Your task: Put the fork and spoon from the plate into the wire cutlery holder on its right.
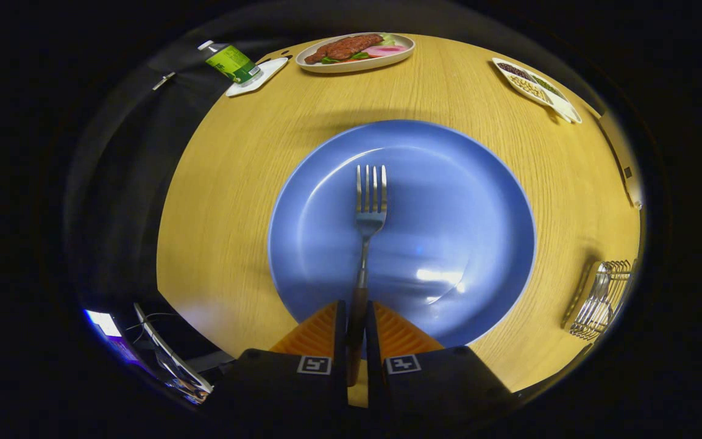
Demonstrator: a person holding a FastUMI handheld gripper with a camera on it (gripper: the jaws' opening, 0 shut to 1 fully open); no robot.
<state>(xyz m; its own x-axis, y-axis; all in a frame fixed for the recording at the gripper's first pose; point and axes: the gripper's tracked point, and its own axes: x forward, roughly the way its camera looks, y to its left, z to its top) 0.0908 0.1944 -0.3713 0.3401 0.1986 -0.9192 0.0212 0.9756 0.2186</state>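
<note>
A metal fork [368,210] with a dark wooden handle points away from me over the round blue plate [460,183], tines far. My gripper [356,312] is shut on the fork's handle, both fingers pressing its sides. The plate rests on a round wooden table [229,183]. The wire cutlery holder [601,299] stands to the right of the plate near the table's edge, with some cutlery lying in it.
Beyond the plate sit an oval dish of meat and vegetables [356,50], a green bottle [232,62] on a white coaster, and a white divided dish of beans [537,88] at the far right. A lit screen [107,326] glows below the table's left edge.
</note>
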